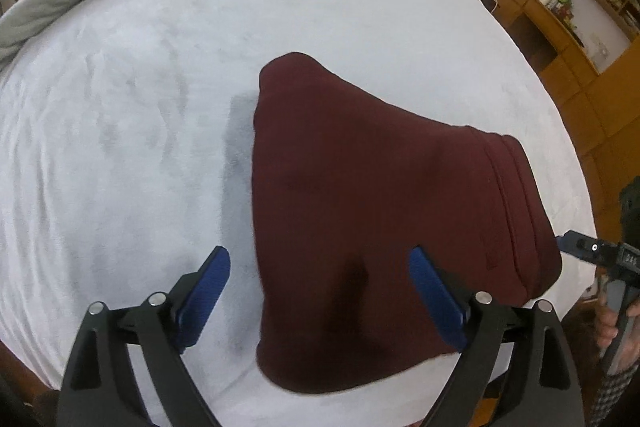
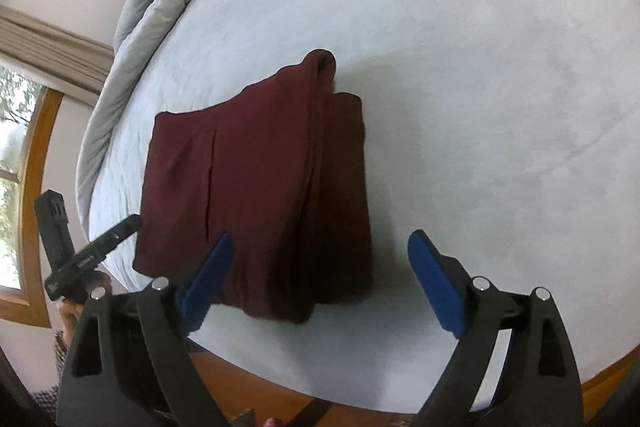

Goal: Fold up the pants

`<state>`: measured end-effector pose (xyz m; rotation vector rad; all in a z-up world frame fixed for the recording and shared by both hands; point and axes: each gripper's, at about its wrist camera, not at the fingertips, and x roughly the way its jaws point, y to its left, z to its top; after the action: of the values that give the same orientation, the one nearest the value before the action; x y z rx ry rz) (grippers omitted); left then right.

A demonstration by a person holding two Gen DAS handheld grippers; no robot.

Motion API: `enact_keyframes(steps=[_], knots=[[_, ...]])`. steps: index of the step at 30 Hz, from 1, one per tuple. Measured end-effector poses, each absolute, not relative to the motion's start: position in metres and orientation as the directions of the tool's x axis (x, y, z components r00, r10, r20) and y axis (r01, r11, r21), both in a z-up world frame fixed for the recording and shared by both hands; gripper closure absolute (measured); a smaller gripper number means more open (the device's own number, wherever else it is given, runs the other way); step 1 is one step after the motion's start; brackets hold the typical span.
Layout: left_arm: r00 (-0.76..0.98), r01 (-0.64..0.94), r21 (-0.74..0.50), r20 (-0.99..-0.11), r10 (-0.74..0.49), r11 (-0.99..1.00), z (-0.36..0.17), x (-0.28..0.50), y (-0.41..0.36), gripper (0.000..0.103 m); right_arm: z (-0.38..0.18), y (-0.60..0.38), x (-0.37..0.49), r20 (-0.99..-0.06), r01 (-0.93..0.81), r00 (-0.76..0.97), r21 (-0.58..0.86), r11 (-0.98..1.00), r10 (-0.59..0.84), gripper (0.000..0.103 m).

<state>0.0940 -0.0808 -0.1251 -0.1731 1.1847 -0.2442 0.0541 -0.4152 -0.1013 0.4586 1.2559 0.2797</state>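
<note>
Pants (image 1: pixel 360 211): maroon, folded, lying on the bed (image 1: pixel 140 87).
My left gripper (image 1: pixel 320 287): fingers spread wide, gripping nothing.
My right gripper (image 2: pixel 320 267): fingers apart too, empty.

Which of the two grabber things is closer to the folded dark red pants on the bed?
Left, narrowly. The left gripper hangs open over the pants' near left edge. The right gripper hangs open straddling their near right edge, mostly over bare sheet.

No lettering could be read anywhere: small white markings stood on the black body of the left gripper (image 2: pixel 86 261) and of the right gripper (image 1: pixel 624 259), but they were too blurred to make out.
</note>
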Motion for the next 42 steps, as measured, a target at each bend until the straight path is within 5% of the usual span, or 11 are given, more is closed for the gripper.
enact_keyframes(steps=[15,17,24,35,42], knots=[[0.232,0.132,-0.338,-0.903,-0.361,0.932,-0.165,0.123,-0.098,0.013,-0.157,-0.389,0.087,-0.806,0.062,0.18,0.582,0.811,0.565,0.009],[0.226,0.137,-0.359,-0.896,-0.382,0.923,-0.165,0.121,-0.102,0.021,-0.158,-0.385,0.088,-0.793,0.046,0.192,0.595,0.802,0.578,0.014],[0.28,0.173,-0.307,-0.895,-0.346,0.936,-0.151,0.114,-0.112,0.049,-0.146,-0.39,0.08,-0.749,0.005,0.257,0.633,0.774,0.611,0.057],[0.34,0.179,-0.313,-0.87,-0.357,0.933,-0.134,0.117,-0.108,0.076,-0.114,-0.389,0.066,-0.738,-0.062,0.322,0.608,0.791,0.593,0.065],[0.395,0.21,-0.331,-0.832,-0.39,0.92,-0.106,0.118,-0.114,0.08,-0.066,-0.375,0.065,-0.705,-0.17,0.371,0.588,0.791,0.604,0.067]])
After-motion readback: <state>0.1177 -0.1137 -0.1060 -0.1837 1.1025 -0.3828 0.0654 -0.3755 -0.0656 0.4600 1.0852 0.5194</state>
